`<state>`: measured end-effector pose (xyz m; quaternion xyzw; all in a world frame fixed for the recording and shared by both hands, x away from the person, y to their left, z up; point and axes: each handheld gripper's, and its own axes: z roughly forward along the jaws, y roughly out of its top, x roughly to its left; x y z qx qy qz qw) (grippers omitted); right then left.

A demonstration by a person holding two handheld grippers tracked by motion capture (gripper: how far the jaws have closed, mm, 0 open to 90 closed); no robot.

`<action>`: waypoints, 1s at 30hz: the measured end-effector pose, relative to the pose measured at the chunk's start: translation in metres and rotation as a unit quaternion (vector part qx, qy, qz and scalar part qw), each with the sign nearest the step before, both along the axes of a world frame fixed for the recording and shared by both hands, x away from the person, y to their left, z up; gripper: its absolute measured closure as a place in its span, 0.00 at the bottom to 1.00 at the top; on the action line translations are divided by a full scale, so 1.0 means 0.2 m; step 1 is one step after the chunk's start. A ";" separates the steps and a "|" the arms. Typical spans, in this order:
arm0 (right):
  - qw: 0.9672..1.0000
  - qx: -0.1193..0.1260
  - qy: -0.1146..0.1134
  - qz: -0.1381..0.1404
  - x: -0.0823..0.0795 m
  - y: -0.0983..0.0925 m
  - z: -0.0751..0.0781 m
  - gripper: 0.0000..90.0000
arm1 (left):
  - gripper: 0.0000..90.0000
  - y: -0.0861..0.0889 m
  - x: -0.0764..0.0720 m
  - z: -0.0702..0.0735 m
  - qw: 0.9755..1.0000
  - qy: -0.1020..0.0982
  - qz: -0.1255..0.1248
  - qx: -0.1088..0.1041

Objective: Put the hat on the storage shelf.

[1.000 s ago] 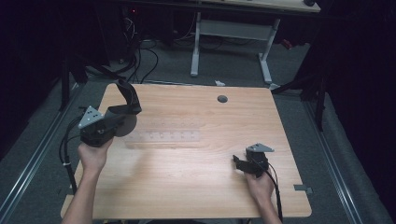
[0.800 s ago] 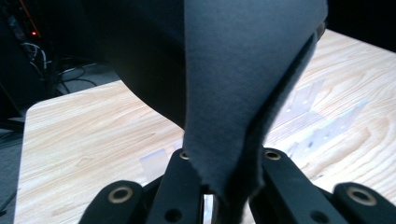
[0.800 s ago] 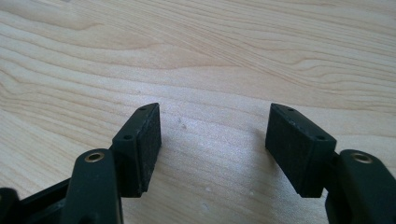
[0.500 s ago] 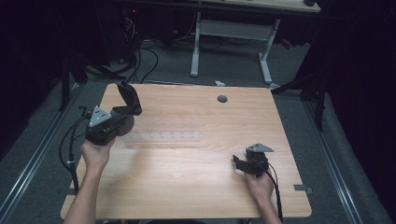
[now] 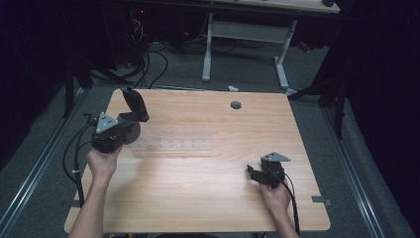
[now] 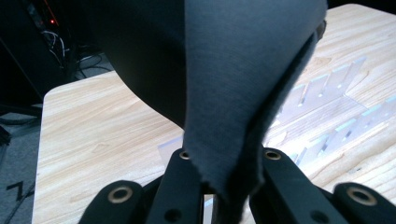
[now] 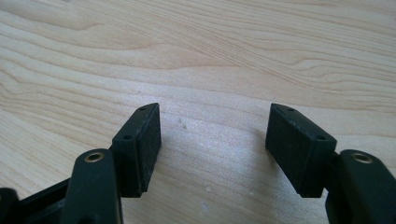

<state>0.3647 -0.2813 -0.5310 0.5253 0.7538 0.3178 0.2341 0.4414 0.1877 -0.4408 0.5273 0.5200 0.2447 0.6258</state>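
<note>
A dark grey cloth [image 6: 243,70] hangs pinched in the left gripper [image 5: 130,119], lifted over the table [image 5: 208,198] beside a clear plastic rack [image 5: 173,146]. The right gripper [image 7: 212,149] rests low, jaws apart on nothing.

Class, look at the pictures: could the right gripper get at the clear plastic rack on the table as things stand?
Probably yes. The right gripper is open and holds nothing, and bare table lies between it and the clear rack; the left gripper holds a dark cloth beside it.

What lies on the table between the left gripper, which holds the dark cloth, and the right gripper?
In the high view, a clear plastic rack lies on the table between the left gripper and the right gripper; beyond it, bare wood.
</note>
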 end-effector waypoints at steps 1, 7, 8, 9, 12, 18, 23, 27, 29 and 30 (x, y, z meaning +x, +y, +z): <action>1.000 0.000 0.000 0.000 0.00 0.00 0.00 0.40 | 0.95 0.00 0.00 0.00 1.000 0.001 0.001 -0.001; 1.000 0.000 0.000 0.000 0.00 0.00 0.00 0.40 | 0.95 -0.01 0.01 0.00 1.000 0.003 0.001 0.000; 1.000 0.000 0.000 0.000 0.00 0.00 0.00 0.40 | 0.95 -0.01 0.01 0.00 1.000 0.003 0.001 0.001; 1.000 0.000 0.000 0.000 0.00 0.00 0.00 0.40 | 0.95 -0.01 0.01 0.00 1.000 0.004 0.000 0.001; 1.000 0.000 0.000 0.001 0.00 0.00 0.00 0.40 | 0.95 -0.01 0.01 0.00 1.000 0.006 0.001 0.003; 1.000 0.000 0.000 0.000 0.00 0.00 0.00 0.40 | 0.95 -0.02 0.02 0.00 1.000 0.008 0.002 -0.003; 1.000 0.000 0.000 0.001 0.00 0.00 0.00 0.40 | 0.95 -0.02 0.02 0.00 1.000 0.009 0.006 0.000; 1.000 -0.001 0.000 0.001 0.00 0.00 0.00 0.40 | 0.95 -0.04 0.03 0.00 1.000 0.011 0.004 -0.003; 1.000 -0.001 0.000 0.000 0.00 0.00 0.00 0.40 | 0.95 -0.05 0.03 -0.01 1.000 0.014 0.005 0.000; 1.000 0.000 0.000 0.000 0.00 0.00 0.00 0.40 | 0.95 -0.05 0.03 -0.01 1.000 0.015 0.005 -0.001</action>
